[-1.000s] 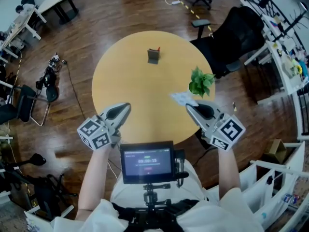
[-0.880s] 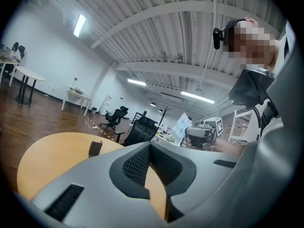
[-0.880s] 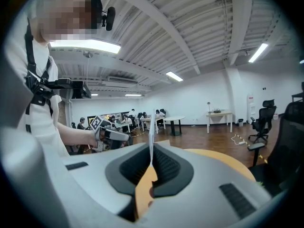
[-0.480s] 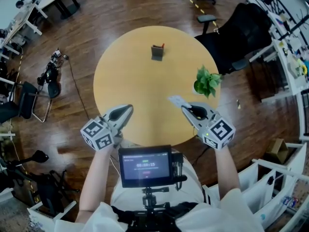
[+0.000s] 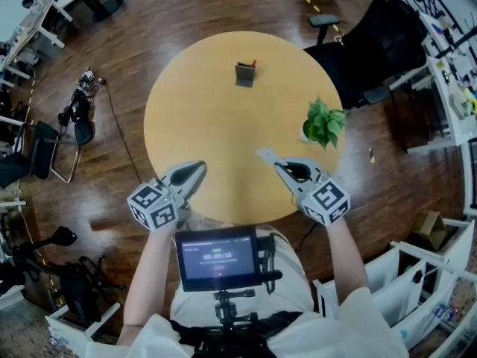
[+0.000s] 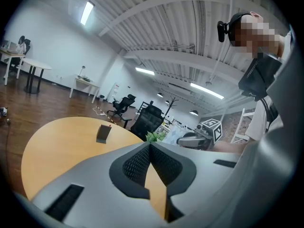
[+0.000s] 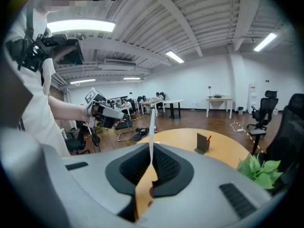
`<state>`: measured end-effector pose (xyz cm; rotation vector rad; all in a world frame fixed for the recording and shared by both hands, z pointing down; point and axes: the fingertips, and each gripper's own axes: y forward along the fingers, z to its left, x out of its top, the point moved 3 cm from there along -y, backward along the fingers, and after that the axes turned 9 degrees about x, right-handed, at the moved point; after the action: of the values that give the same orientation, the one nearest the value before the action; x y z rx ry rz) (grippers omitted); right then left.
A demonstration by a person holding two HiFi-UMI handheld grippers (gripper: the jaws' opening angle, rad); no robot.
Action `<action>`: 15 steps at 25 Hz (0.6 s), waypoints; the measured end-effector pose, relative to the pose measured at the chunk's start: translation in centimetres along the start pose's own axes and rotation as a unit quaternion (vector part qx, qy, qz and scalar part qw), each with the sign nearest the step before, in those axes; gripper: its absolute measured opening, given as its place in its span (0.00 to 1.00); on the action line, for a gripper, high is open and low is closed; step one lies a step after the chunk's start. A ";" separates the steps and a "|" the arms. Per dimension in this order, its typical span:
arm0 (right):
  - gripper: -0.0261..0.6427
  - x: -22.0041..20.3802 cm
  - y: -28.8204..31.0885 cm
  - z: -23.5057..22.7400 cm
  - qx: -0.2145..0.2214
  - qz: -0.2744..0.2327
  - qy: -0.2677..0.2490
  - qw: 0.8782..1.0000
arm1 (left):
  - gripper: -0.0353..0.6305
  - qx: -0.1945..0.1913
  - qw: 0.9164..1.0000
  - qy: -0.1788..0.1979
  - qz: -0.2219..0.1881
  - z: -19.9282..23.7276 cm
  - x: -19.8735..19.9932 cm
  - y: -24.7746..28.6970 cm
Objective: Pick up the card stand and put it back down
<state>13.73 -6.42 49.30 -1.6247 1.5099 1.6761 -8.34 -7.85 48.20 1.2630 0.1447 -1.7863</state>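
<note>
Card stand point(image 5: 244, 74) sits untouched on the counter's point(image 5: 186, 125) far side, well apart from both tongs. Both have sunk toward the near edge: left tongs point(image 5: 200, 168) closed empty, right tongs point(image 5: 277, 165) pinching a thin white card point(image 5: 264, 155). The reach seems yet to come.

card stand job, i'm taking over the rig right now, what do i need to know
Left tool: shut, empty, over the near edge of the table.
Right tool: shut on a white card, over the table's near right part.
Card stand: upright at the far side, no tool near it. A plant sits at the right edge.
Done: nothing with the stand yet.
Left: pick it up, set it back down.
</note>
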 end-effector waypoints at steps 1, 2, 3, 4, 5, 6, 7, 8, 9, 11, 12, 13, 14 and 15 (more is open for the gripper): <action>0.08 -0.4 0.3 -0.2 0.001 0.003 0.001 1.000 | 0.05 0.002 1.000 -0.001 0.002 0.1 -0.1 0.0; 0.08 -0.6 0.6 -0.3 0.002 0.005 0.002 1.000 | 0.05 0.003 1.000 -0.002 0.003 0.2 -0.2 0.0; 0.08 -0.9 0.8 -0.4 0.003 0.007 0.003 1.000 | 0.05 0.005 1.000 -0.002 0.005 0.3 -0.3 0.0; 0.08 -1.1 1.1 -0.5 0.005 0.007 0.003 1.000 | 0.05 0.006 1.000 -0.003 0.007 0.4 -0.4 -0.1; 0.08 -1.3 1.4 -0.6 0.006 0.008 0.004 1.000 | 0.05 0.008 1.000 -0.005 0.008 0.5 -0.5 -0.1; 0.08 -1.5 1.7 -0.7 0.006 0.009 0.003 1.000 | 0.05 0.009 1.000 -0.006 0.009 0.6 -0.6 -0.1; 0.08 -1.8 2.0 -0.8 0.008 0.012 0.003 1.000 | 0.05 0.010 1.000 -0.009 0.010 0.7 -0.8 -0.2; 0.08 -2.2 2.2 -1.0 0.009 0.015 0.004 1.000 | 0.05 0.011 1.000 -0.011 0.013 0.8 -1.0 -0.2; 0.08 -2.5 2.4 -1.1 0.009 0.017 0.004 1.000 | 0.05 0.013 1.000 -0.013 0.017 0.8 -1.2 -0.2; 0.08 -3.1 2.8 -1.2 0.010 0.019 0.007 1.000 | 0.05 0.014 0.999 -0.017 0.023 0.9 -1.7 -0.2; 0.08 -3.4 3.0 -1.2 0.009 0.021 0.008 1.000 | 0.05 0.016 0.999 -0.017 0.026 0.9 -2.0 -0.3; 0.08 -3.7 3.2 -1.1 0.010 0.022 0.010 1.000 | 0.05 0.017 0.999 -0.018 0.028 1.0 -2.3 -0.4; 0.08 -4.1 3.4 -1.1 0.011 0.023 0.012 1.000 | 0.05 0.018 0.999 -0.018 0.030 1.0 -2.5 -0.5; 0.08 -4.5 3.6 -1.1 0.013 0.023 0.015 1.000 | 0.05 0.020 0.999 -0.018 0.031 1.1 -2.7 -0.6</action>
<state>12.53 -6.90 54.99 -1.6212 1.5883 1.6547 -9.33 -6.51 50.60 1.2495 0.0497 -1.7643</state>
